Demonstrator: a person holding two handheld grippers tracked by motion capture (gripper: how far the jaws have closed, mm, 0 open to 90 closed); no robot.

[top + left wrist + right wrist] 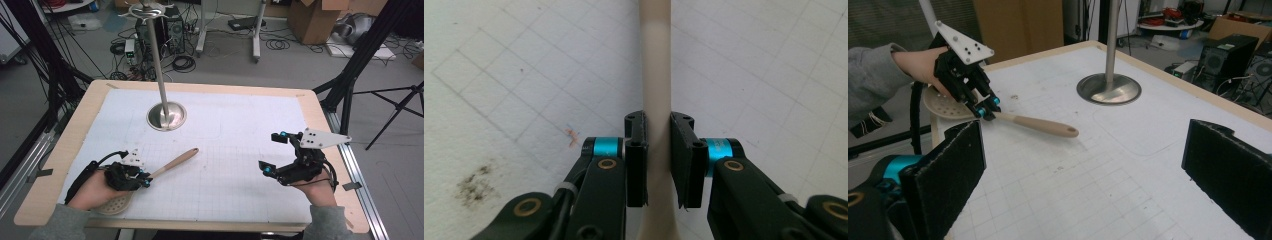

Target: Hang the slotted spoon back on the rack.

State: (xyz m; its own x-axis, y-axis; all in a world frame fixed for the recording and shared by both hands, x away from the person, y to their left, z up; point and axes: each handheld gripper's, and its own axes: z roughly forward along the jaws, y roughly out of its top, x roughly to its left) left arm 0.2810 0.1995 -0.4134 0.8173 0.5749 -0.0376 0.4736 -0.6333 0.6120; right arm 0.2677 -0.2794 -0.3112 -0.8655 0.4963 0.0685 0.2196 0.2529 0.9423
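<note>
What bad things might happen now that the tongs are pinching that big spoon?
1. The left tongs pinch the beige slotted spoon with the wooden handle on its thin neck, close to the bowl. The long handle sticks far out, so it might tip or twist when lifted.
2. The tall silver metal stand with the round base rises just beyond the handle's tip. A swing could knock it.

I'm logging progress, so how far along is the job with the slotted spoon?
Done: the left gripper has closed on the slotted spoon at its handle. In hand: the spoon, its perforated head low at the table edge. Left: lifting and moving it; the right gripper waits open, holding nothing.
</note>
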